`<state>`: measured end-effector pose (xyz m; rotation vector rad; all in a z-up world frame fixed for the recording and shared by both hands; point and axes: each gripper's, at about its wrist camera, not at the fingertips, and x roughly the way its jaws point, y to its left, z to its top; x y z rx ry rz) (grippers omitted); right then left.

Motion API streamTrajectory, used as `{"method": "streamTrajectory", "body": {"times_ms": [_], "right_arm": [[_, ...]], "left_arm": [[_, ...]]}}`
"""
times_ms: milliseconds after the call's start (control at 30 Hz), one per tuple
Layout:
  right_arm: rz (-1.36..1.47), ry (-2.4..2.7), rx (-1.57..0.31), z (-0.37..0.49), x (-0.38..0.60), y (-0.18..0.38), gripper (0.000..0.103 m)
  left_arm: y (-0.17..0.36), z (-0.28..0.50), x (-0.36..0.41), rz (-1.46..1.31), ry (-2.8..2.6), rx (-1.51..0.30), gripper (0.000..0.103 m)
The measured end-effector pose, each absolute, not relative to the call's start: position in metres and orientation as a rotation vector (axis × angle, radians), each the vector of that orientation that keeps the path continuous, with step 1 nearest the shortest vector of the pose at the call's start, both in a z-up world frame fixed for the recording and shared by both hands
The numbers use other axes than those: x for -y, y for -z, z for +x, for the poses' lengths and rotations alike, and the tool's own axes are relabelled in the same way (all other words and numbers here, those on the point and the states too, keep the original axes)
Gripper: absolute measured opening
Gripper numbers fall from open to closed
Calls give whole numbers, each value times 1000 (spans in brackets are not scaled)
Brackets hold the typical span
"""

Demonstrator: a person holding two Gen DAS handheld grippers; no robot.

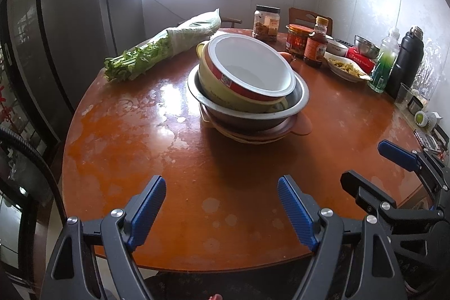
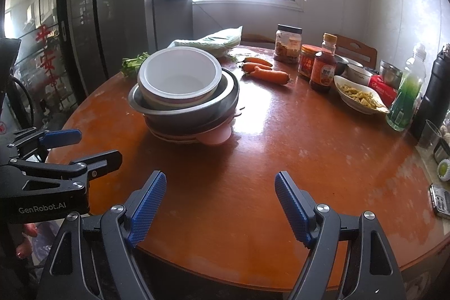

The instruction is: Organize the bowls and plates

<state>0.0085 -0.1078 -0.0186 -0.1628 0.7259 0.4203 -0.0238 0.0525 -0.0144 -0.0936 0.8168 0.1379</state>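
- Both tongs, the left gripper (image 1: 222, 211) and right gripper (image 2: 220, 208), are held released and empty.
- The tilted top bowl (image 1: 251, 66) could be toppled off the stack (image 1: 247, 114) by a one-sided grip.

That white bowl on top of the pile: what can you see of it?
The white bowl is deep and round, plain white and empty inside, with a red band and a small label outside. It looks like enamel or plastic. It sits tilted, nested in a cream bowl, inside a metal basin on the table. Nothing else touches it.
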Motion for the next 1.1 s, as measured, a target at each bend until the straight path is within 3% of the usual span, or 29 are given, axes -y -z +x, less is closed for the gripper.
{"method": "streamTrajectory", "body": {"times_ms": [1100], "right_arm": [[-166, -401, -724, 8, 109, 17, 81]], "left_arm": [[13, -23, -52, -77, -148, -818, 81]]}}
